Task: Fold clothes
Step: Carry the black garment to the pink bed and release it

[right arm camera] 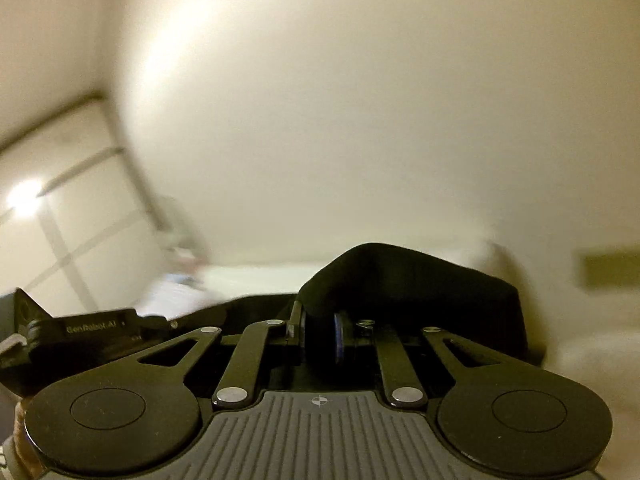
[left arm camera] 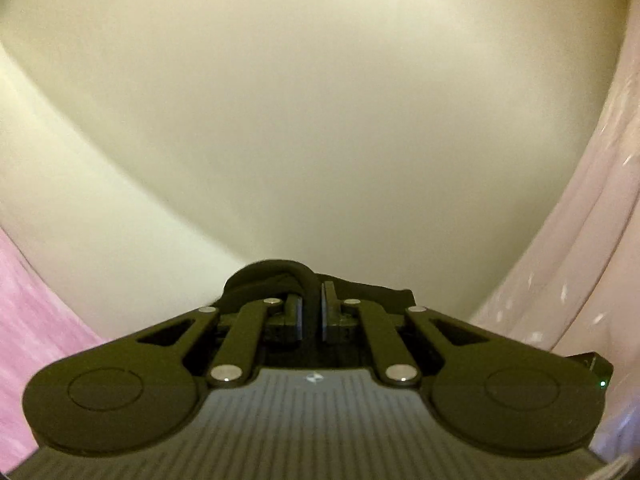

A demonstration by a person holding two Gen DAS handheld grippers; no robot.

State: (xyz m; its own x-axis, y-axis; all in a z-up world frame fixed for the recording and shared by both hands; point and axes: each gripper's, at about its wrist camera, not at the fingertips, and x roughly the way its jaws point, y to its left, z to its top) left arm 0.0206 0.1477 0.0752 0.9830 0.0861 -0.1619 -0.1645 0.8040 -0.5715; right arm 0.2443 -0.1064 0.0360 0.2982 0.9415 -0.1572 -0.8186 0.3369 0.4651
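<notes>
My left gripper (left arm camera: 311, 308) is shut on a bunched edge of a black garment (left arm camera: 276, 280), raised and pointing up at a cream ceiling or wall. My right gripper (right arm camera: 320, 332) is shut on a fold of the same kind of black garment (right arm camera: 420, 284), which drapes over the right finger and stretches left behind the jaws. The left gripper's body (right arm camera: 92, 328) shows at the left of the right wrist view. Most of the garment is hidden below both cameras.
A pink curtain (left arm camera: 592, 240) hangs at the right and pink cloth (left arm camera: 24, 320) at the lower left of the left wrist view. The right wrist view shows a cream wall, a panelled door (right arm camera: 60, 208) with a light glare, and blurred white cloth (right arm camera: 176, 292).
</notes>
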